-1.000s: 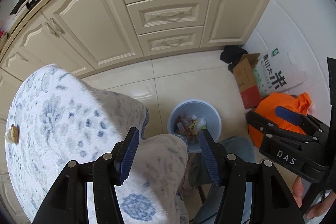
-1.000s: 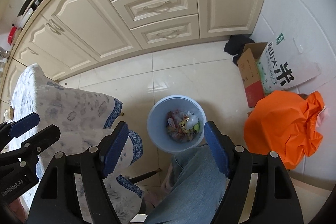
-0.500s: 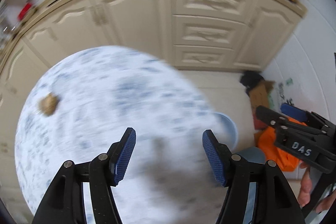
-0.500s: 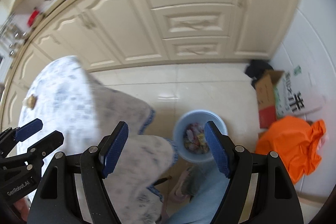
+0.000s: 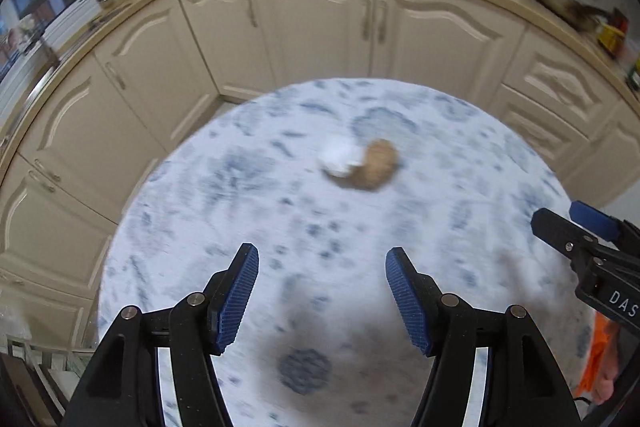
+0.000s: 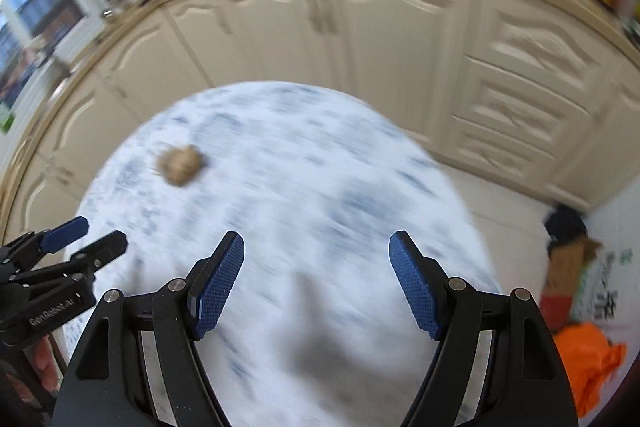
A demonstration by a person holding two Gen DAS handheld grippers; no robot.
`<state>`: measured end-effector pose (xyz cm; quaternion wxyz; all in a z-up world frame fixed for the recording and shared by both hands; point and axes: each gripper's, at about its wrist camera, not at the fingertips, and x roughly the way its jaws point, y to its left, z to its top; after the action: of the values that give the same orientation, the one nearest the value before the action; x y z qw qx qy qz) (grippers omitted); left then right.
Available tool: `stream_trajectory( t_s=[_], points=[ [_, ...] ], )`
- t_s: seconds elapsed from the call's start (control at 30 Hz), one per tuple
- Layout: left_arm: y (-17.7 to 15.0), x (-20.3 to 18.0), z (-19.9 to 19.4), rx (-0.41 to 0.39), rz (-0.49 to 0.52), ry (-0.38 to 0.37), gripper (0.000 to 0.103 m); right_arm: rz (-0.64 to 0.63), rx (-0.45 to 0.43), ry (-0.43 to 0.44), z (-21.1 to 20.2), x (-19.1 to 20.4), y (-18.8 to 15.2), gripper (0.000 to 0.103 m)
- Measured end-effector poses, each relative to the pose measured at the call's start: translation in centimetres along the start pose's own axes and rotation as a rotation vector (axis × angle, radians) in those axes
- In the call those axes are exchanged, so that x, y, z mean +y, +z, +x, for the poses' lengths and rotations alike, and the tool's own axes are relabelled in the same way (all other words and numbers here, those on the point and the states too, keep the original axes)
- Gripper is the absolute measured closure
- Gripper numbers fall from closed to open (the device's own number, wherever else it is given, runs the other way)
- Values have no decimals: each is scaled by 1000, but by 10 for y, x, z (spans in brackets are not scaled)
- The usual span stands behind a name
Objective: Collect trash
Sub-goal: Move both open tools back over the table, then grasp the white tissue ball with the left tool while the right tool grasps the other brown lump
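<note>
A tan crumpled piece of trash (image 5: 374,166) with a white scrap (image 5: 338,157) beside it lies on the round table (image 5: 192,211) under a blue-and-white cloth. My left gripper (image 5: 322,263) hovers above the cloth, open and empty, and the trash lies ahead of it, slightly to the right. My right gripper (image 6: 316,251) is also open and empty over the table (image 6: 328,163); there the trash (image 6: 180,165) sits ahead to the left. Each gripper shows at the edge of the other's view: the right gripper (image 5: 580,239) and the left gripper (image 6: 80,239). Both views are motion-blurred.
Cream cabinets (image 5: 320,27) curve behind the table, with a worktop carrying a hob, hanging utensils and a green pot. On the floor at the right lie an orange bag (image 6: 588,359), a cardboard box (image 6: 568,263) and a dark bundle (image 6: 566,225).
Both grippers have swung from above the floor and the blue bin to above the table. The bin has left view; the trash has come from the left edge to ahead of the grippers.
</note>
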<state>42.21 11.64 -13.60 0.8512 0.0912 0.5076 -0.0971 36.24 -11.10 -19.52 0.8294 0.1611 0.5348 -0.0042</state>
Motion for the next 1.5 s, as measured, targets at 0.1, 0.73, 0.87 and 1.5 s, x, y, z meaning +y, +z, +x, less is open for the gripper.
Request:
stream_trajectory(
  t_s=[0.1,0.73,0.87,1.5],
  points=[
    [5,28,6,-11,-55,27,41,-43,7,11,28,28,13,25],
    [32,83,100,22,-158,-105,40,-279,-42,17,112,103,34,38],
    [35,75,107,30,-149,-114,38,-279,-66,54,111,102,30,60],
    [75,-21,146,0,-17,-255,78,-17,-145,51,76,17,62,60]
  ],
)
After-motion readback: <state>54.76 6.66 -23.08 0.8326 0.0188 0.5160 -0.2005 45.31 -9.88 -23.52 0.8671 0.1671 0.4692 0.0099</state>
